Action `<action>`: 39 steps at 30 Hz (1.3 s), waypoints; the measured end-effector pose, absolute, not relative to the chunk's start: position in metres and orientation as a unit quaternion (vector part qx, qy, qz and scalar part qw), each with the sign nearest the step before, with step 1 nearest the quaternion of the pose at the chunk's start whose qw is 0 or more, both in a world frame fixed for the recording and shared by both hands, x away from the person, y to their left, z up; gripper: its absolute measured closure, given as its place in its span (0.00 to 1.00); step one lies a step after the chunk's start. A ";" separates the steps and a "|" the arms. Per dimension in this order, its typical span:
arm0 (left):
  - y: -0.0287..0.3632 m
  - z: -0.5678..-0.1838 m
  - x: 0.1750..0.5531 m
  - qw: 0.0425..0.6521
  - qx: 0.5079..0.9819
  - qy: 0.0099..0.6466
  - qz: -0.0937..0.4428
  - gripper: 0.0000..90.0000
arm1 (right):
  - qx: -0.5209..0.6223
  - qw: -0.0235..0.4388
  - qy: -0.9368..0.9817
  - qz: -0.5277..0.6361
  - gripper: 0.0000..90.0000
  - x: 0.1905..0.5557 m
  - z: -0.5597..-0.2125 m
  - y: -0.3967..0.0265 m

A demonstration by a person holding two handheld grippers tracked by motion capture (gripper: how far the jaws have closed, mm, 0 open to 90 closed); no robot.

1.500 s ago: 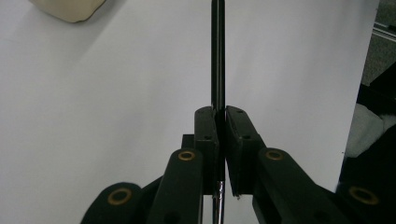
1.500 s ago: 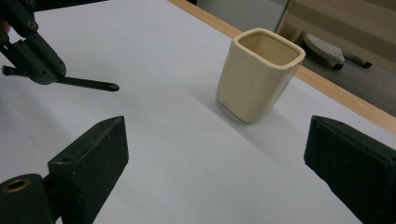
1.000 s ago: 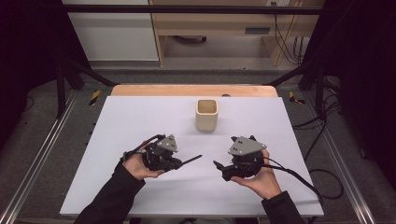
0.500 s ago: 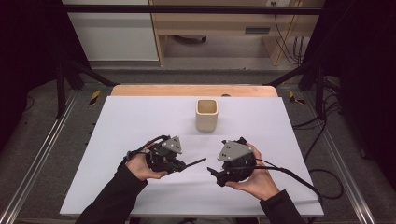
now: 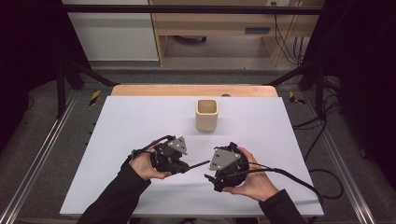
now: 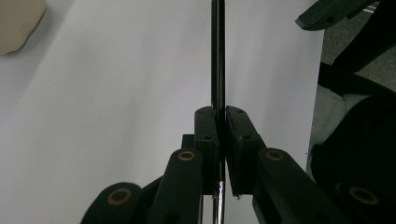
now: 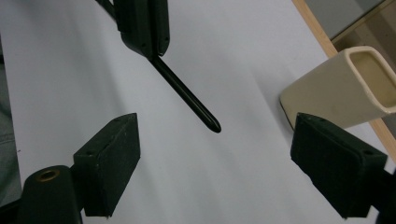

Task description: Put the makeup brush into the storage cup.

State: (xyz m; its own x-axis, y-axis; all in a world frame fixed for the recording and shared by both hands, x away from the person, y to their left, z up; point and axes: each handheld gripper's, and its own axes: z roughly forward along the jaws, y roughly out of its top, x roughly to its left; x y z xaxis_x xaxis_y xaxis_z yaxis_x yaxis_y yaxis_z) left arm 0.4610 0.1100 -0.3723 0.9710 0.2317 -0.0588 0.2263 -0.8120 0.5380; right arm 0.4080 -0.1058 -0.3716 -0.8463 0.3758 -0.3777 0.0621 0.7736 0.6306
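From the high view, the left gripper [image 5: 180, 165] holds a thin black rod [image 5: 197, 164] pointing toward the right gripper [image 5: 210, 177], with the cream square ceramic cup [image 5: 207, 114] well beyond. The left gripper view shows jaws clamped on it. In the right gripper view the jaws, just narrowing, stand apart; centre the rod's tip [image 7: 212, 126] between them before squeezing

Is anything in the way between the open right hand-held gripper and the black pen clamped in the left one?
Nothing visible. The black pen juts from the left hand-held gripper toward the right hand-held gripper, with bare white table between. The cream cup stands off to the side, beyond both.
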 end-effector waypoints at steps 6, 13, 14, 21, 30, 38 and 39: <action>0.107 -0.371 0.462 0.278 0.953 0.122 -0.002 0.93 | 0.102 0.256 0.915 0.294 0.20 0.407 -0.375 -0.100; 0.104 -0.371 0.462 0.276 0.953 0.123 -0.009 0.93 | 0.069 0.265 0.920 0.279 0.27 0.404 -0.378 -0.093; 0.103 -0.371 0.462 0.276 0.953 0.124 -0.011 0.93 | 0.064 0.270 0.919 0.280 0.28 0.404 -0.379 -0.092; 0.099 -0.370 0.461 0.275 0.953 0.124 -0.017 0.93 | 0.040 0.274 0.925 0.262 0.36 0.405 -0.381 -0.088; 0.092 -0.369 0.459 0.265 0.956 0.122 -0.024 0.93 | 0.006 0.272 0.933 0.237 0.47 0.406 -0.388 -0.079; 0.088 -0.369 0.458 0.263 0.958 0.117 -0.024 0.93 | -0.017 0.272 0.935 0.228 0.65 0.409 -0.390 -0.075; 0.088 -0.368 0.458 0.263 0.957 0.117 -0.024 0.93 | -0.021 0.271 0.935 0.227 0.67 0.409 -0.391 -0.075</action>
